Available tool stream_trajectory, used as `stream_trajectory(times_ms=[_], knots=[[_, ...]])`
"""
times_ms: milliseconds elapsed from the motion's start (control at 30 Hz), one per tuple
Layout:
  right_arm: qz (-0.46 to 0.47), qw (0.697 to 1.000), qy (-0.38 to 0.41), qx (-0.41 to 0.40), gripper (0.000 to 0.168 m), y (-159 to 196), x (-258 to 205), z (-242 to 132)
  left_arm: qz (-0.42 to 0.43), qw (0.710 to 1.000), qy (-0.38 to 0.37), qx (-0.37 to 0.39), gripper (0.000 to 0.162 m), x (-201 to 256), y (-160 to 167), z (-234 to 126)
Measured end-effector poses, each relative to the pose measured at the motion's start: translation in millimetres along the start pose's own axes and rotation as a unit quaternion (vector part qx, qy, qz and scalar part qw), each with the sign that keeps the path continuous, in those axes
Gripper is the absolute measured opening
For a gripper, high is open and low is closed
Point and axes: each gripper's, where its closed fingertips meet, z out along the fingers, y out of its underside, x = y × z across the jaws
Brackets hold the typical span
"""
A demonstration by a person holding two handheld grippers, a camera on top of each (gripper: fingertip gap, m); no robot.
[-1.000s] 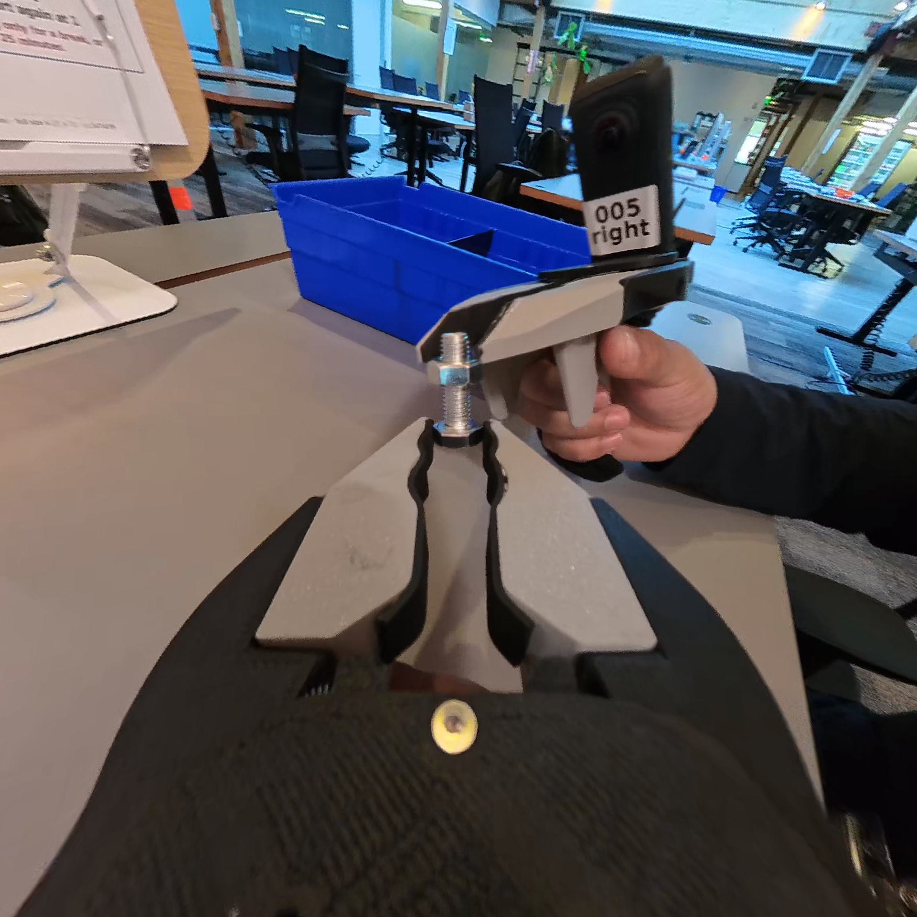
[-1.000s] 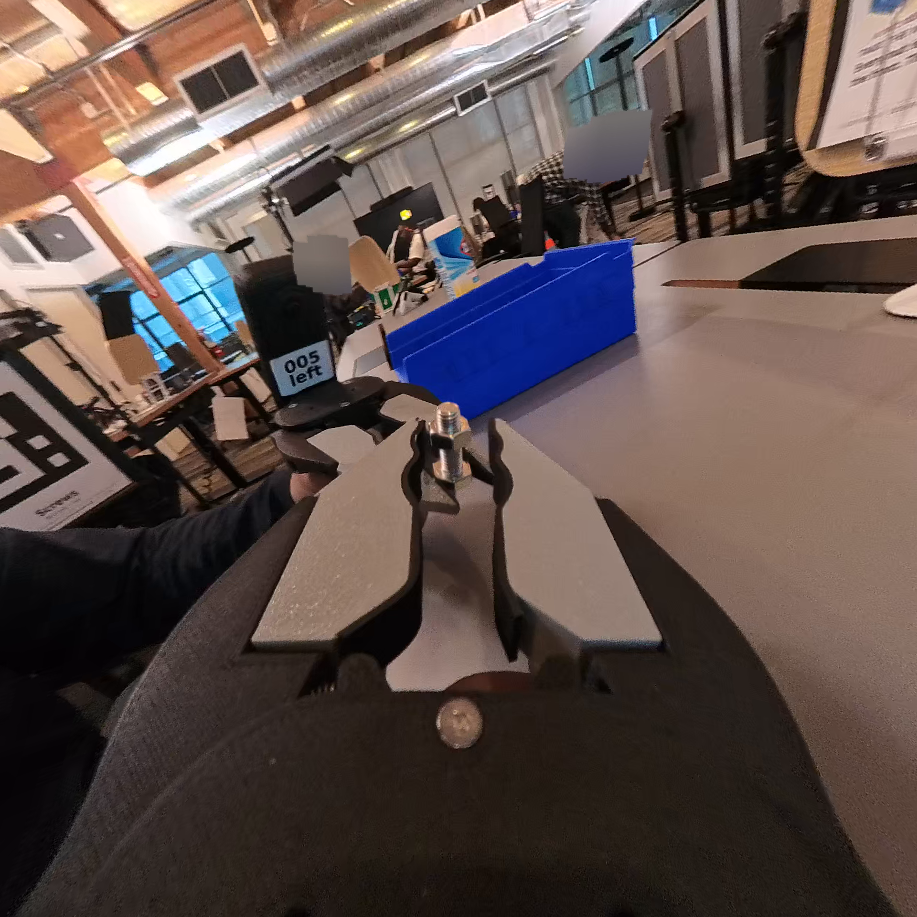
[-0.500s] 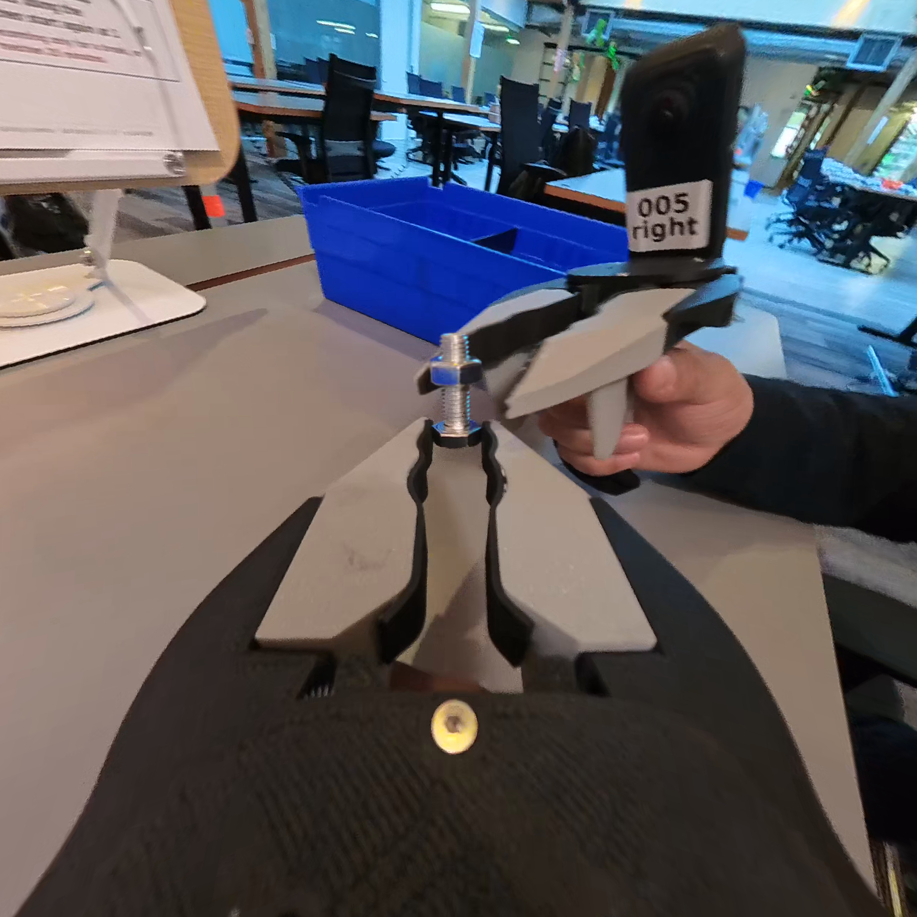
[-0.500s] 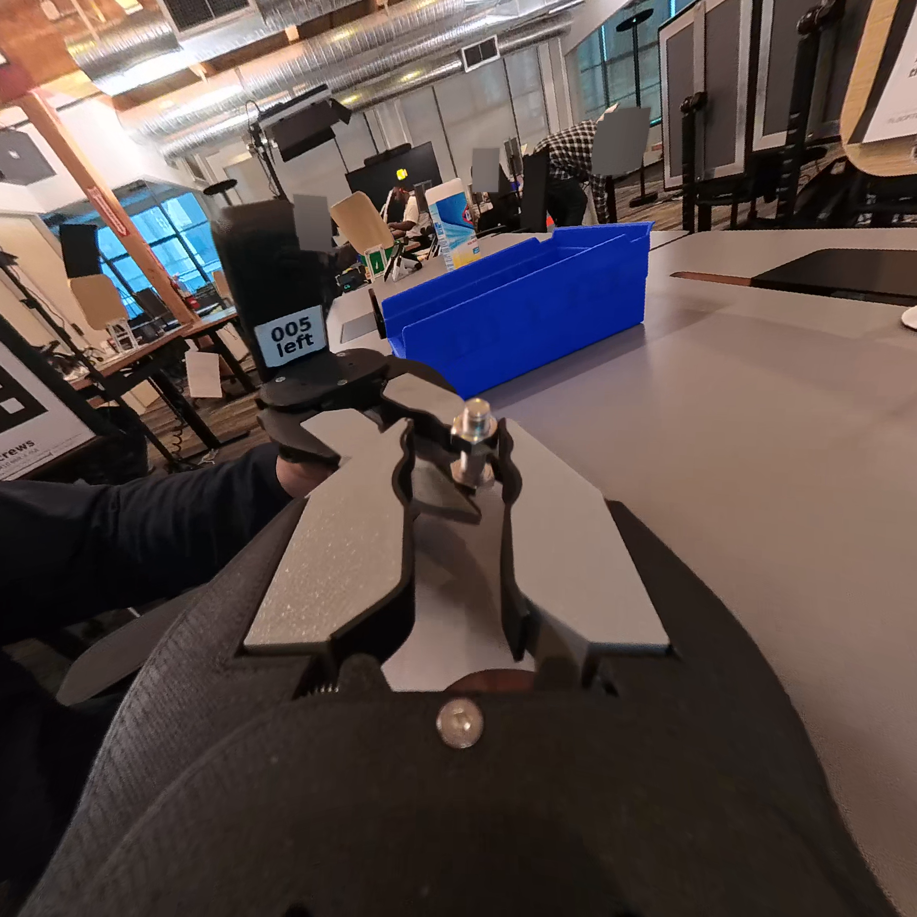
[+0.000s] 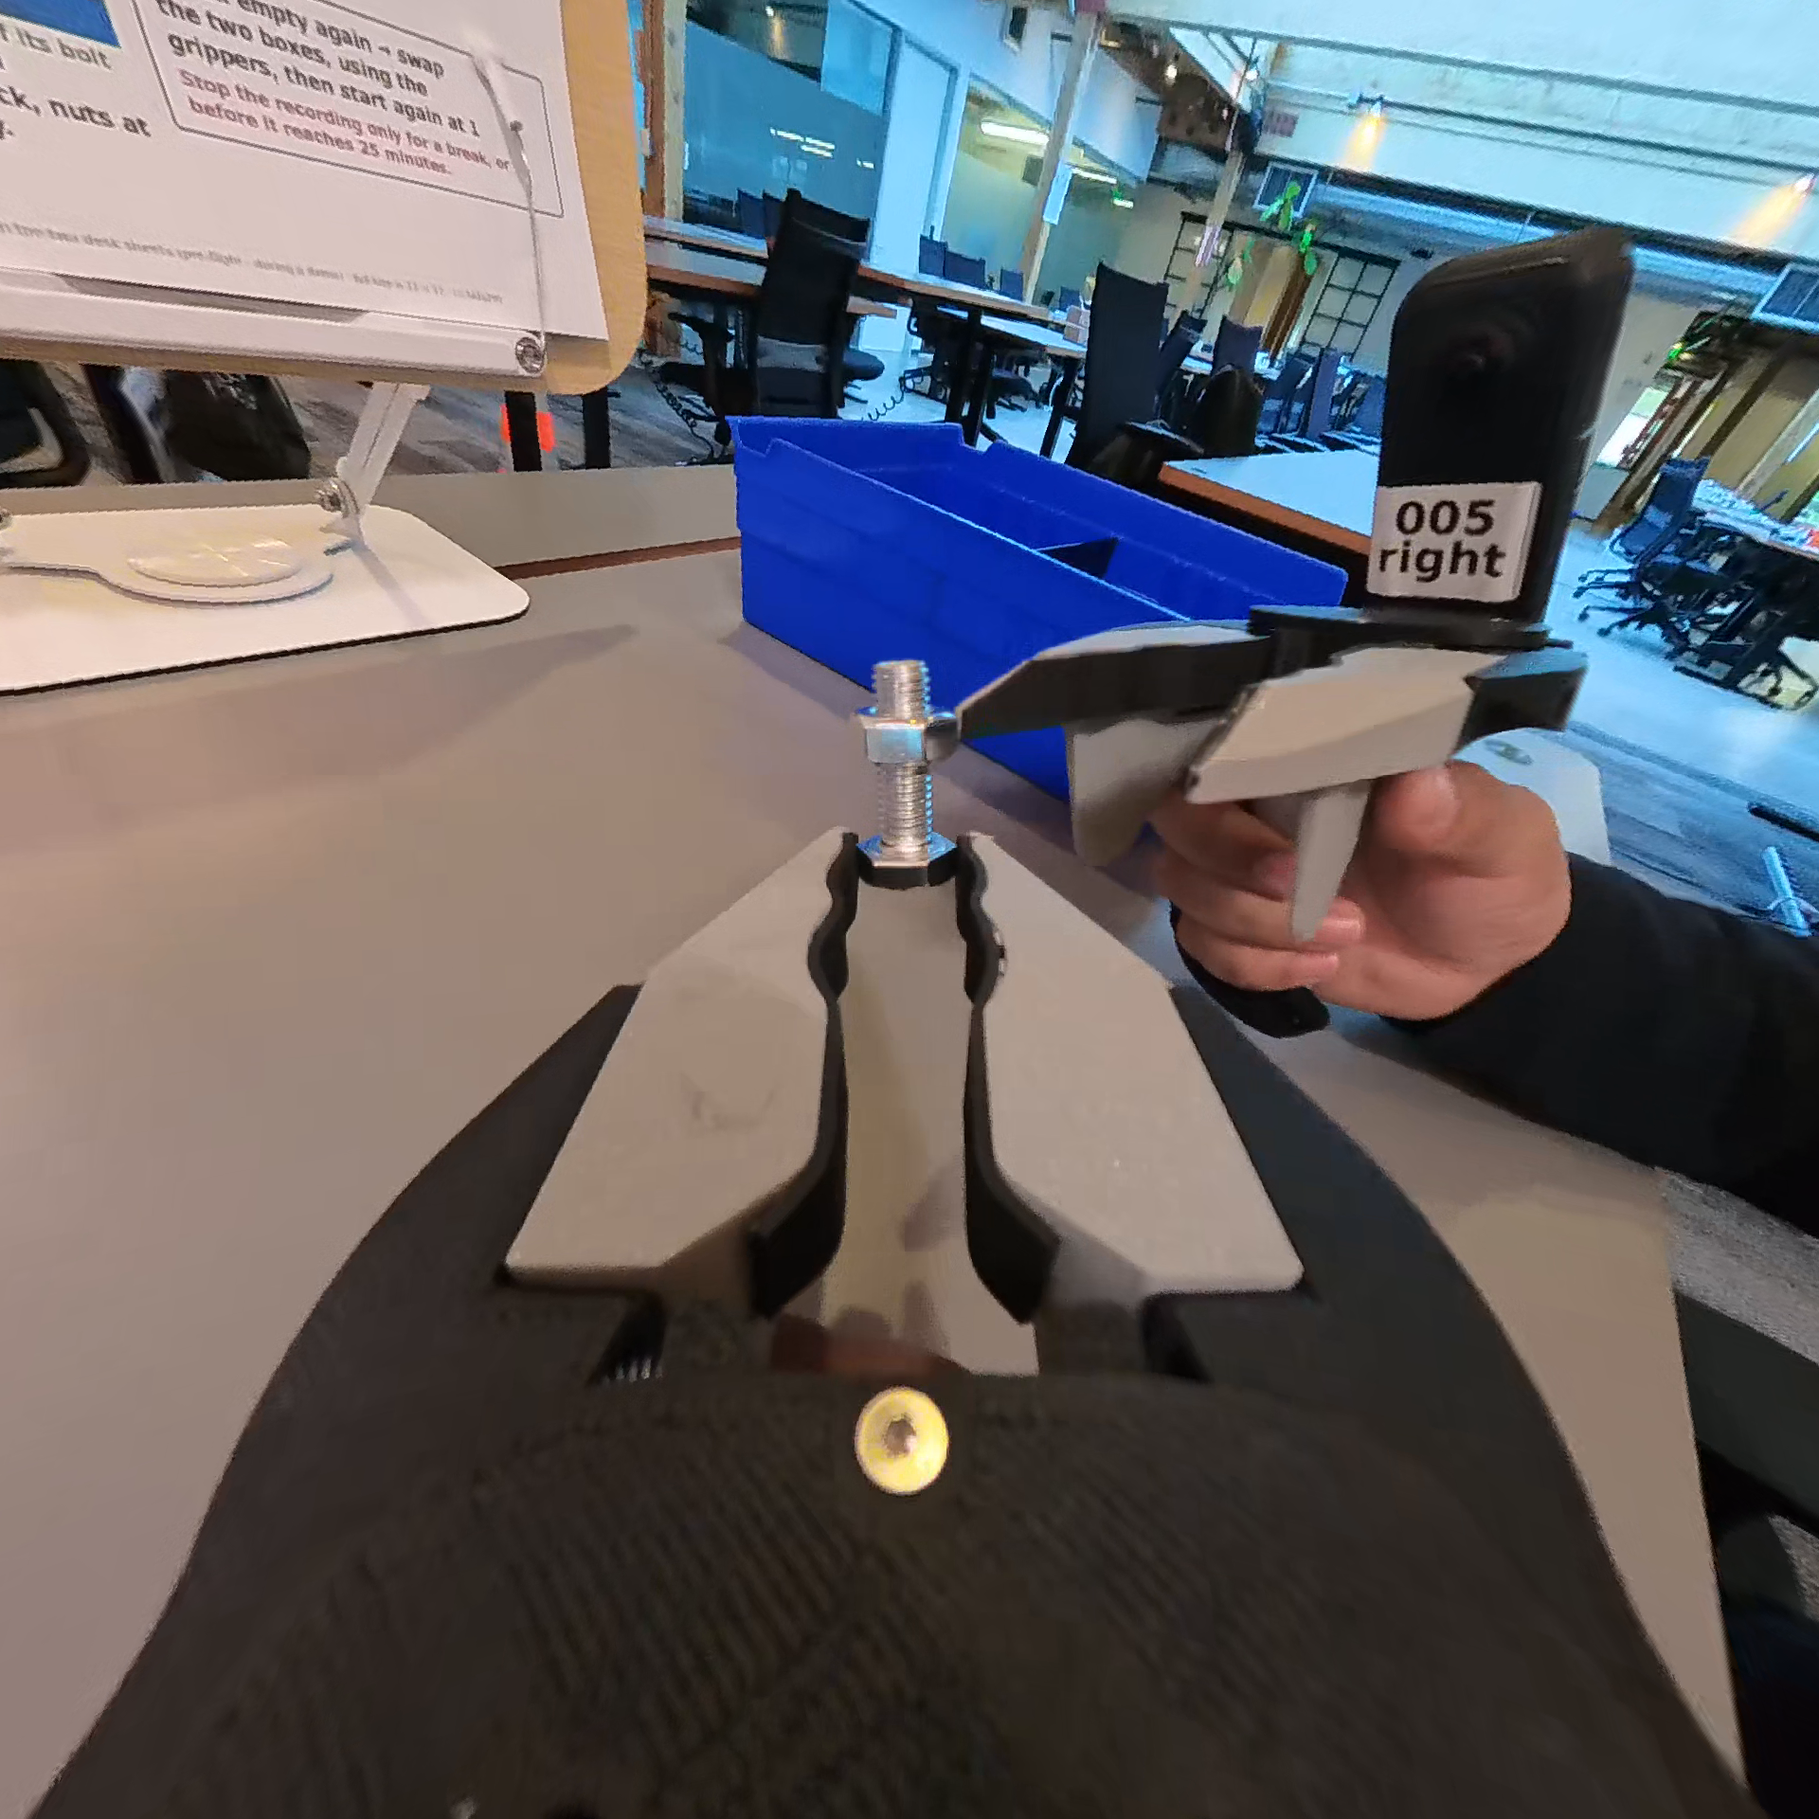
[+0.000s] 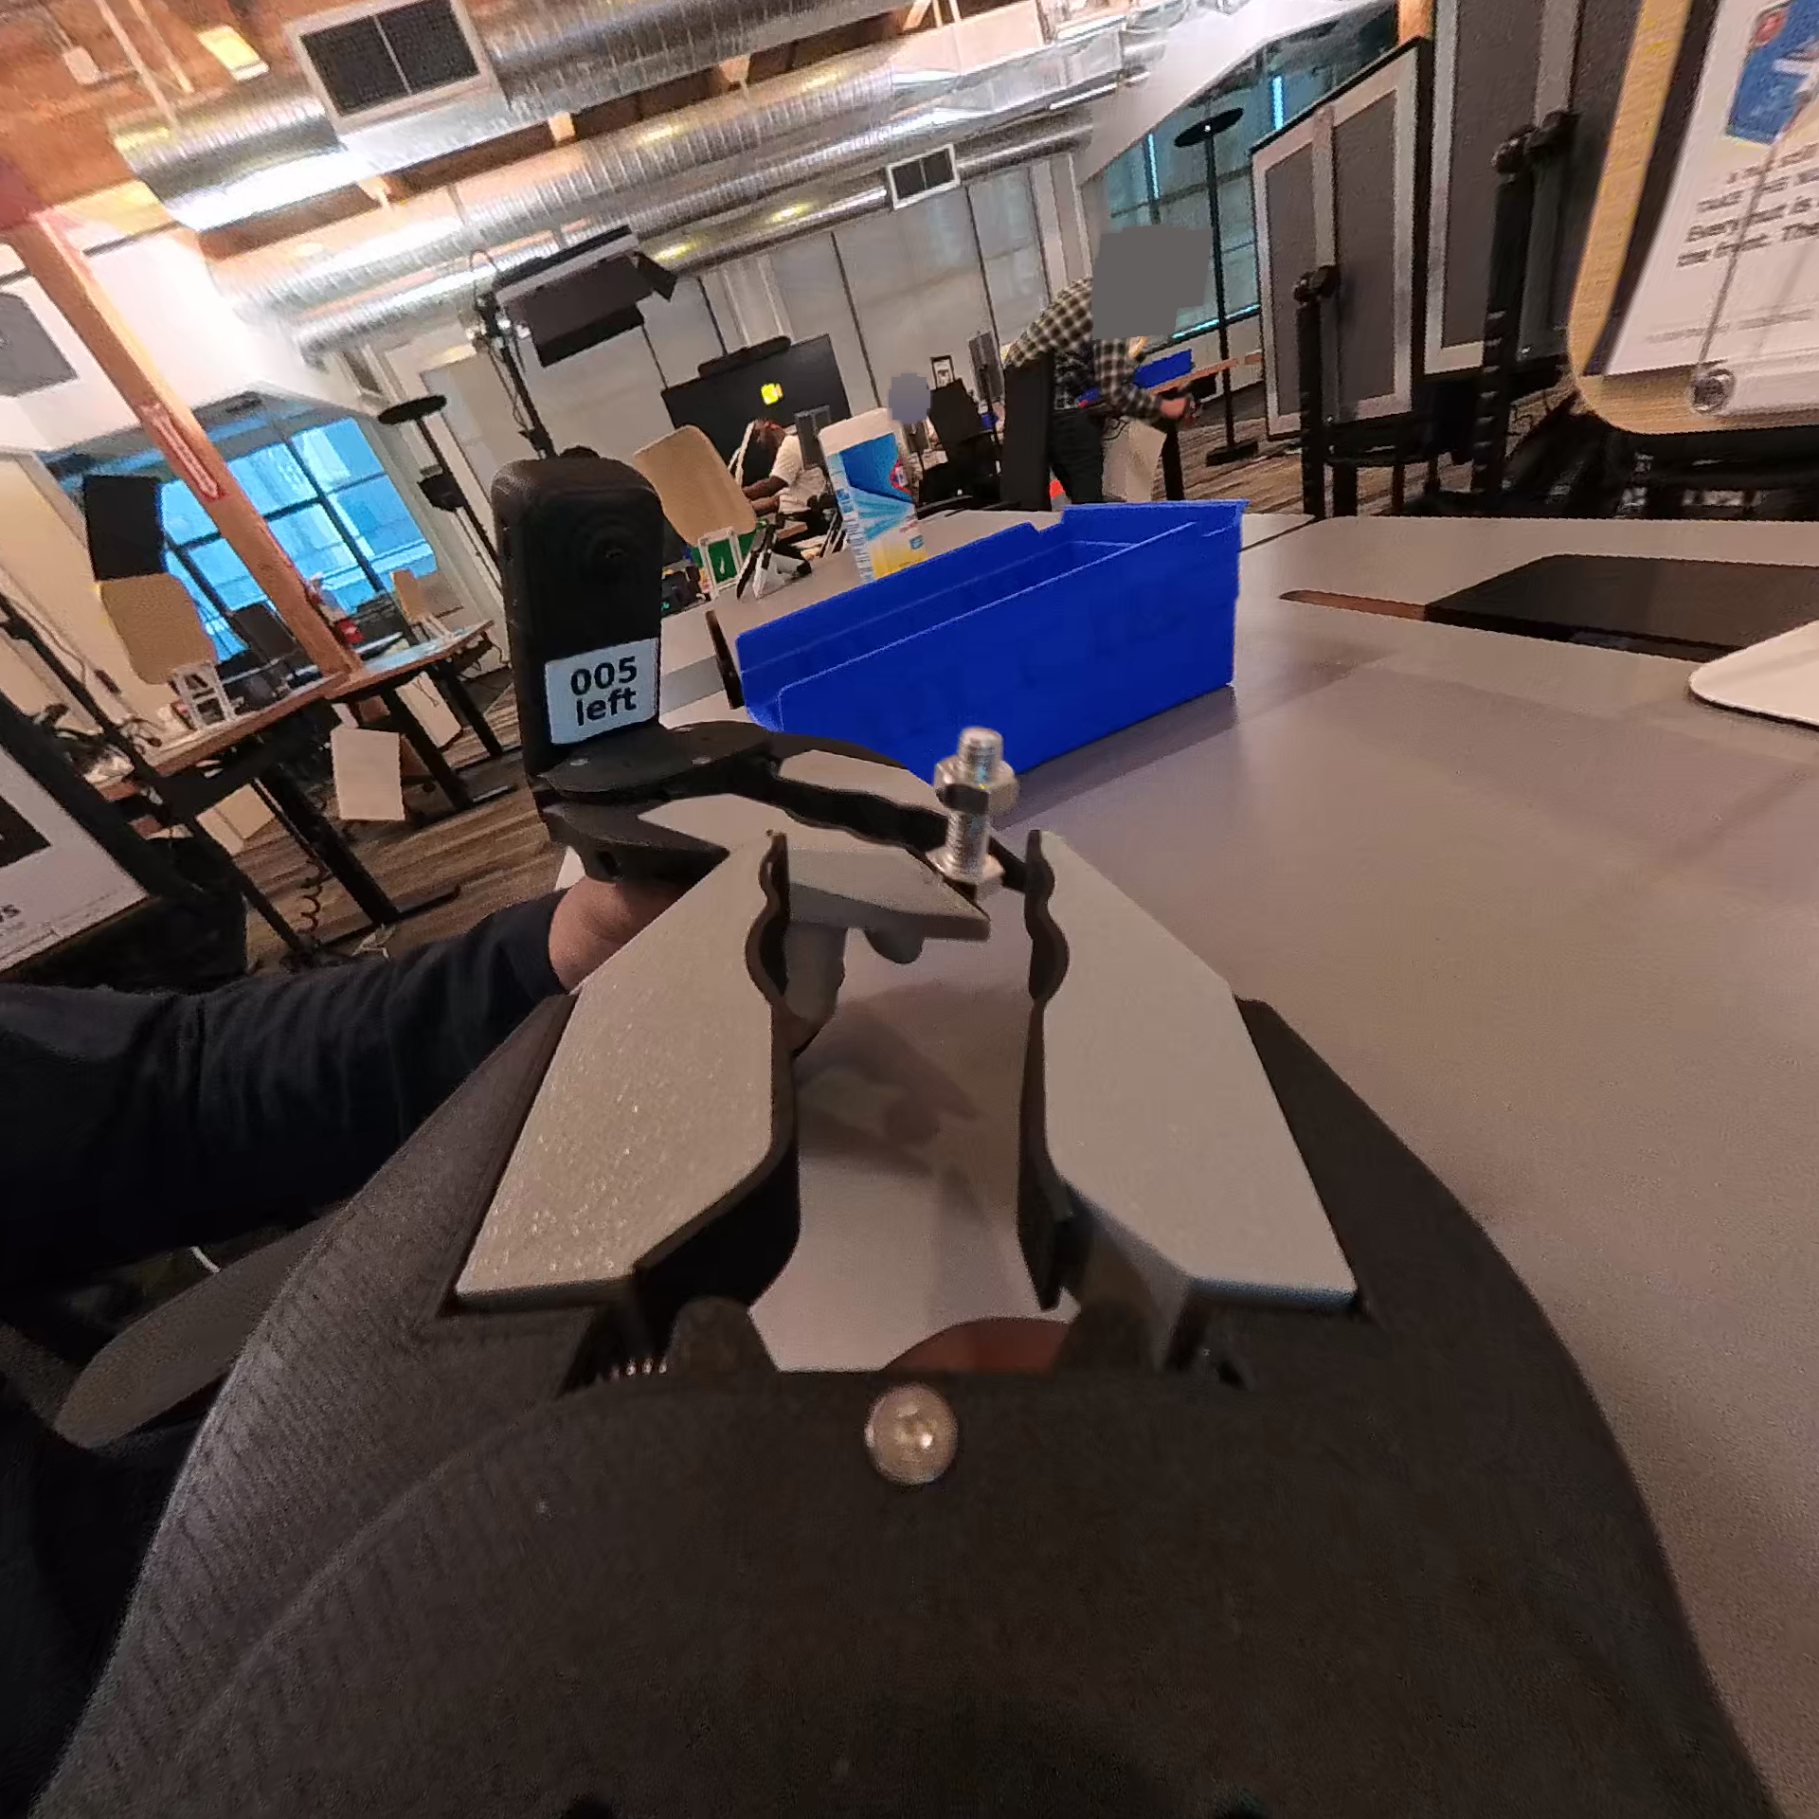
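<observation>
A silver bolt (image 5: pixel 903 787) stands upright with its head clamped in my left gripper (image 5: pixel 901 871), which is shut on it above the grey table (image 5: pixel 295 935). A hex nut (image 5: pixel 898 733) sits on the thread near the top. My right gripper (image 5: pixel 1024 778) comes in from the right, held by a hand (image 5: pixel 1378 915); it is open, and one fingertip is right beside the nut. In the right wrist view my right gripper (image 6: pixel 901 871) has its jaws wide apart, with the bolt (image 6: pixel 970 837), the nut (image 6: pixel 974 783) and the left gripper (image 6: pixel 960 891) just ahead.
A blue bin (image 5: pixel 984 591) stands on the table behind the bolt and also shows in the right wrist view (image 6: pixel 984 650). A paper sheet on a stand (image 5: pixel 295 148) with a white base (image 5: pixel 246 600) is at the far left. A wipes canister (image 6: pixel 871 502) stands behind the bin. Left and right tips are no more than a few centimetres apart. The white base (image 5: pixel 246 600) is about 35 cm from my left fingertips.
My right gripper has opened, let go of the nut and drawn back a little to the right. My left gripper still holds the bolt upright.
</observation>
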Motion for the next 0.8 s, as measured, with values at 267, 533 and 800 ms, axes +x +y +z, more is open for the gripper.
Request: stream_trajectory(times_ms=[267,533,800], knots=[[-0.007,1.000,-0.006,-0.020,0.040,9,-5,10,0.049,0.997,0.042,-0.042,0.017,30,17,12],[0.002,1.000,0.009,-0.004,0.037,0,2,1,0.022,1.000,0.007,-0.017,0.017,11,6,6],[-0.003,1.000,0.002,-0.022,0.036,10,-3,10,0.042,0.998,0.032,-0.036,0.017,25,13,10]])
